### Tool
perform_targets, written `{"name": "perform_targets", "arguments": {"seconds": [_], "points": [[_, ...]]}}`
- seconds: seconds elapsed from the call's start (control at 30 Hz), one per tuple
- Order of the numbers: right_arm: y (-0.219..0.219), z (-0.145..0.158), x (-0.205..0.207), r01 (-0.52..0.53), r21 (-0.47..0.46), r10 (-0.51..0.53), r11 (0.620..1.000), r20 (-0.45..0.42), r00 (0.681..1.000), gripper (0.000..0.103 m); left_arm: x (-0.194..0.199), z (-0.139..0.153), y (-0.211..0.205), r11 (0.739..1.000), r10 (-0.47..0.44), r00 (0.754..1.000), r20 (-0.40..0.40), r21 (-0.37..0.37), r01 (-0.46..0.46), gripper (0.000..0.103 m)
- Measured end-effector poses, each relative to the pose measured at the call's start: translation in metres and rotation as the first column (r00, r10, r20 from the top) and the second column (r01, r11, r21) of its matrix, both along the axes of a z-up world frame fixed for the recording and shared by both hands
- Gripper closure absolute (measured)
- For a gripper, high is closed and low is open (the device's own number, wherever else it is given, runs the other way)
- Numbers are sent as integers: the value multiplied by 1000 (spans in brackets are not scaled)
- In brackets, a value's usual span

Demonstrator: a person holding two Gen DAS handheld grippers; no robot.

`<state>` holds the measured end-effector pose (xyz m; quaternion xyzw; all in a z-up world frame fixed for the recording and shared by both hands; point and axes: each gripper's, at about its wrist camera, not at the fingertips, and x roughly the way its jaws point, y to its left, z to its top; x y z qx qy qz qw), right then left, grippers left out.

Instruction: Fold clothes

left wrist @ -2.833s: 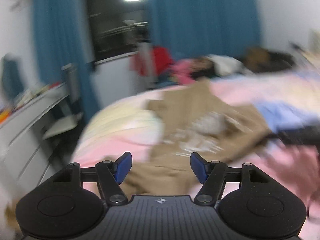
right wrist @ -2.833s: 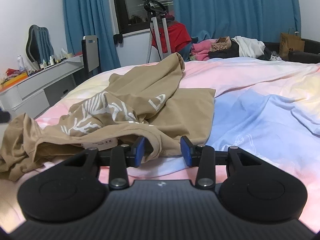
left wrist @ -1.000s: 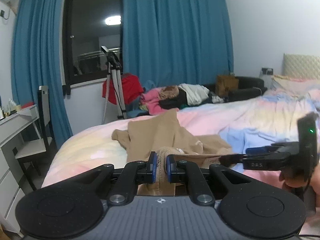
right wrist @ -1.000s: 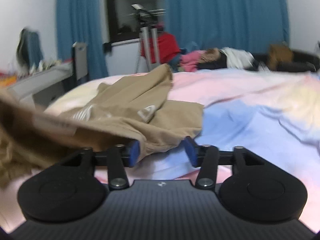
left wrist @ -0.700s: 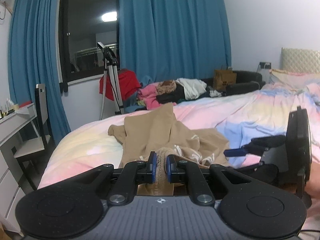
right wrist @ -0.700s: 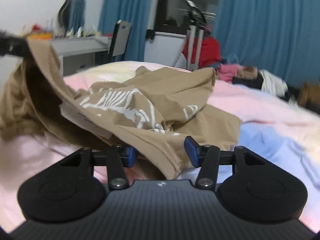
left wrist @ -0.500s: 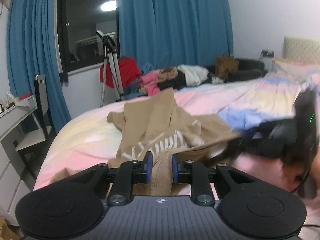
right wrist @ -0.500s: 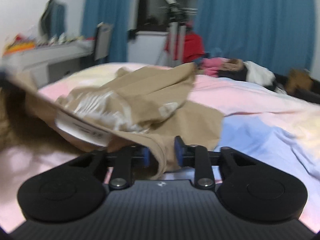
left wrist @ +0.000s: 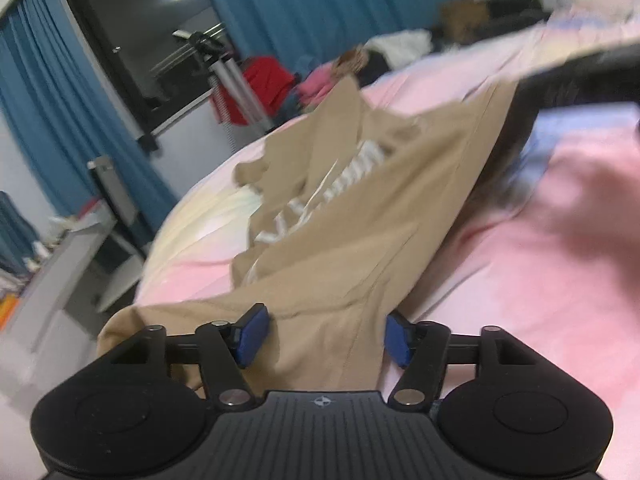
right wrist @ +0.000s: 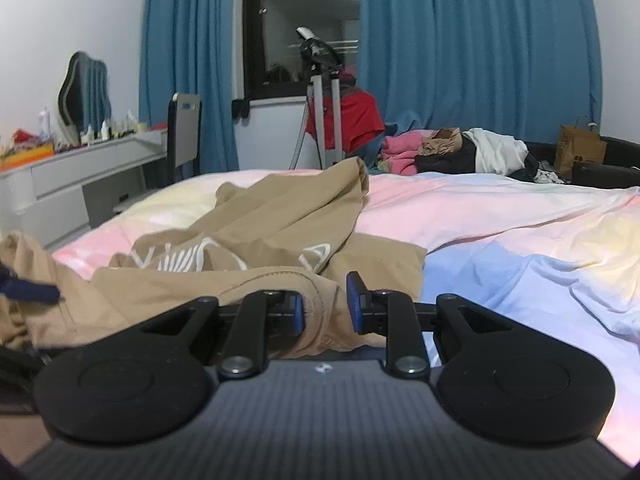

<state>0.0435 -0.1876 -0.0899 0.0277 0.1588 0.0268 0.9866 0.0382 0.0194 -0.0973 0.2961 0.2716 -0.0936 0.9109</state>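
Note:
A tan T-shirt [left wrist: 360, 216] with white print lies crumpled on the pastel bedspread [left wrist: 540, 240]. My left gripper [left wrist: 325, 336] hangs low over its near end. Its jaws are opening, and cloth lies slack between the blue pads without being pressed. In the right wrist view the T-shirt [right wrist: 280, 216] spreads ahead on the bedspread [right wrist: 500, 220]. My right gripper [right wrist: 326, 310] is shut on a bunched ribbed edge of the shirt. It shows as a dark blur [left wrist: 560, 80] at the shirt's far corner in the left wrist view. A blue fingertip [right wrist: 28, 290] of the left gripper shows at the left edge.
A white desk [right wrist: 80, 168] with small items and a chair [right wrist: 184, 120] stand left of the bed. Beyond the bed are a metal stand [right wrist: 324, 100] with a red garment [right wrist: 356, 120], a heap of clothes [right wrist: 460, 152], a paper bag [right wrist: 580, 152] and blue curtains.
My left gripper let go of the ribbed edge, spread its jaws, rolled and sank toward the bed. My right gripper closed on the shirt's edge and has stayed put.

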Motion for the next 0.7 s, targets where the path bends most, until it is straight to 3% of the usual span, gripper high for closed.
{"name": "perform_targets", "arguments": {"seconds": [0.1,0.2,0.3,0.43,0.53,0.6,0.7], "points": [[-3,0,-1,29,3,-29,1000,11,1000,78,5,-4,0,997,68,998,12,46,-69,37],[-6,-3,2,42,17,-42,999,-10,999,77,9,4,7,991,135,990,41,13,-136,32],[-8,-14,12,35,48,-28,998,-127,991,76,16,13,24,976,216,972,93,-45,-213,28],[-7,-35,25,32,56,-16,998,-273,962,76,31,16,46,933,356,928,111,-96,-346,25],[-11,-30,21,72,58,-57,996,-226,972,76,37,14,50,914,400,911,102,-115,-389,23],[-12,-21,14,105,43,-98,994,-139,985,74,34,14,45,911,407,907,106,-122,-395,23],[-14,-4,3,161,12,-161,987,10,987,74,20,31,43,897,419,890,177,-236,-375,22]]}}
